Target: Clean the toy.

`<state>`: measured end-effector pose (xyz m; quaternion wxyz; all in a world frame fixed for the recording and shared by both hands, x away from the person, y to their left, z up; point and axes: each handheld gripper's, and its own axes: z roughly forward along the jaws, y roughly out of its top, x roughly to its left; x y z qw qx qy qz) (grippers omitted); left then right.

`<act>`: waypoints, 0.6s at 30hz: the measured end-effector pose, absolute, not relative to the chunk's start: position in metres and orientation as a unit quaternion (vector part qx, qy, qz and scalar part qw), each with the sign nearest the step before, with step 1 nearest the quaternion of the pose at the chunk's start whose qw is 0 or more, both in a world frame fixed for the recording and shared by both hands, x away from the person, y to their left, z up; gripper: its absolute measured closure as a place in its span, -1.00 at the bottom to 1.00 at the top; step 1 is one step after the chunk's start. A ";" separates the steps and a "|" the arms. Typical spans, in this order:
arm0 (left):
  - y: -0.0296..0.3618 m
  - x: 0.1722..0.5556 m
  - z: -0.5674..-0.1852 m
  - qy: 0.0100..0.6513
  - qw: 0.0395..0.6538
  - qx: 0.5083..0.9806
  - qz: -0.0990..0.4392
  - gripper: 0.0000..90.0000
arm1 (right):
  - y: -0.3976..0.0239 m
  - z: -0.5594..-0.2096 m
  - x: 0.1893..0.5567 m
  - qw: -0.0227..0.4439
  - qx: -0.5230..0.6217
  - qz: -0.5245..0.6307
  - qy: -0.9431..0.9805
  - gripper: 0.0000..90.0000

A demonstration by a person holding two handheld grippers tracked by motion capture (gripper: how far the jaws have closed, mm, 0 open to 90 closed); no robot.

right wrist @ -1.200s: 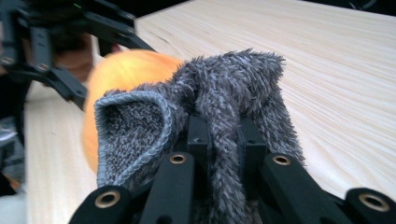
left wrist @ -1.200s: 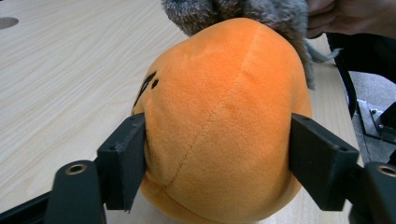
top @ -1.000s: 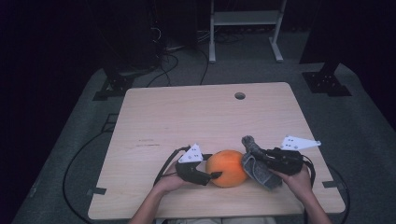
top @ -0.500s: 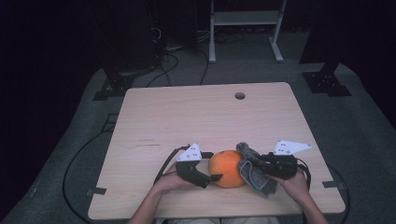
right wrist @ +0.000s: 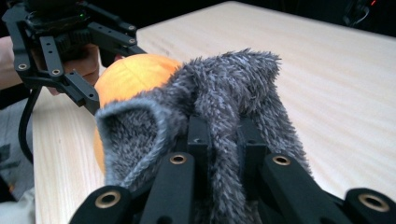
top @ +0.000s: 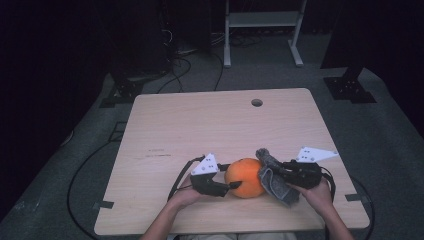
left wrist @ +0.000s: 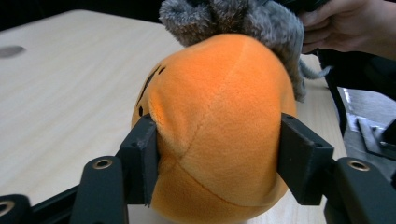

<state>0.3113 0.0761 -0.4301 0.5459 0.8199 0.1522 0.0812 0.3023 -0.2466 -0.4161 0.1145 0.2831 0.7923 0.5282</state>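
An orange plush ball (top: 245, 176) sits on the wooden table (top: 200, 125) near its front edge. My left gripper (top: 231, 184) reaches in from the ball's left. Its jaws have just been closing, and they now press both sides of the orange plush ball (left wrist: 219, 121), denting the fabric. My right gripper (top: 272, 177) is shut on a grey fuzzy cloth (top: 277, 185), which rests against the ball's right side. In the right gripper view the grey cloth (right wrist: 224, 98) is bunched between the jaws, with the ball (right wrist: 126, 74) and the left gripper (right wrist: 70, 46) behind it.
A small round hole (top: 257, 102) is in the table's far edge. Cables (top: 85, 170) trail over the floor at the left. A white stand's legs (top: 227, 45) and dark equipment bases stand behind the table.
The right gripper and the grey cloth have shifted slightly against the ball's right side. The left hand has kept its place at the ball's left side.
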 end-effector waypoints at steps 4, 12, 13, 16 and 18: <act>0.085 0.309 -0.413 0.159 0.549 0.814 0.101 -0.14 | -0.247 -0.397 0.298 0.130 0.274 0.565 0.767 0.75; 0.080 0.297 -0.391 0.163 0.517 0.831 0.124 -0.14 | -0.191 -0.380 0.285 0.120 0.229 0.580 0.772 0.75; 0.079 0.296 -0.390 0.163 0.513 0.833 0.127 -0.14 | -0.189 -0.383 0.286 0.124 0.234 0.577 0.773 0.75; 0.073 0.297 -0.396 0.169 0.496 0.844 0.114 -0.16 | -0.192 -0.401 0.294 0.105 0.255 0.564 0.778 0.75; 0.071 0.298 -0.403 0.166 0.507 0.839 0.103 -0.25 | -0.194 -0.419 0.300 0.084 0.274 0.553 0.782 0.75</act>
